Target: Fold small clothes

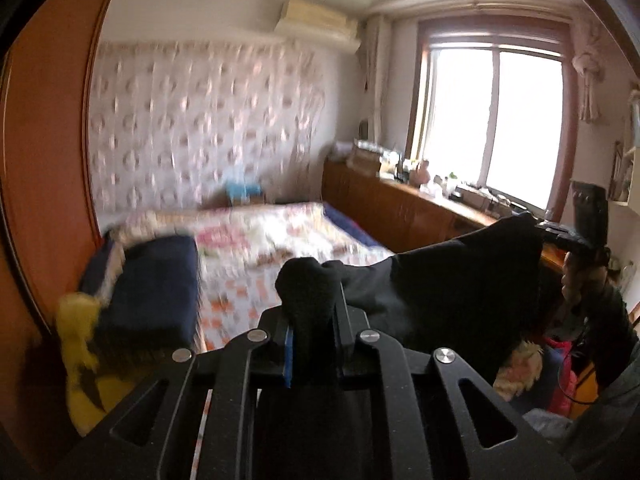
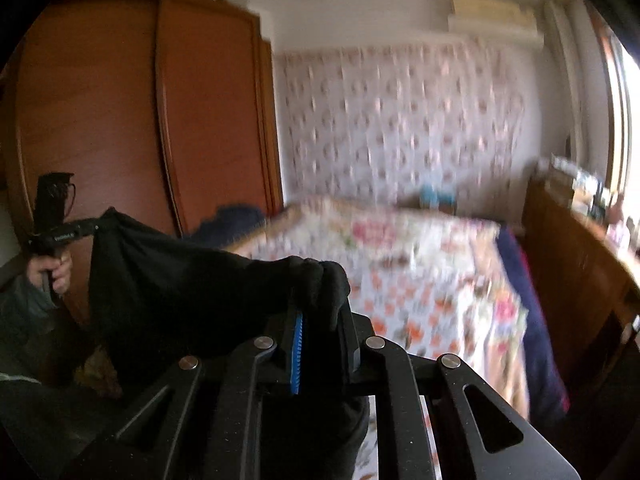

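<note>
Two grips: you hold one black garment by two corners, one in each gripper.
left gripper: jaws narrow, clamped on a bunched corner of the cloth; the fabric bulges over the fingertips.
right gripper: jaws narrow too, pinching the other corner; blue pad shows beside the cloth.
garment position: in the air, clear of the floral bed, slung between your two grippers.
long axis: runs side to side from one gripper to the other, top edge sagging a little between them; the rest hangs below, mostly out of view.
key relation: from the left jaws the cloth leads off to the right, from the right jaws off to the left. Neither hand is nearer; both already have it.
bed: lies ahead of and below both grippers, bare floral patch straight in front.
nearby: folded navy pile on the bed's left side, keep clear of it.
next, my guess: lower the hanging edge onto the bed first, keeping the top edge taut.
risk: blurred frames, so I cannot tell how deep either pinch sits.
</note>
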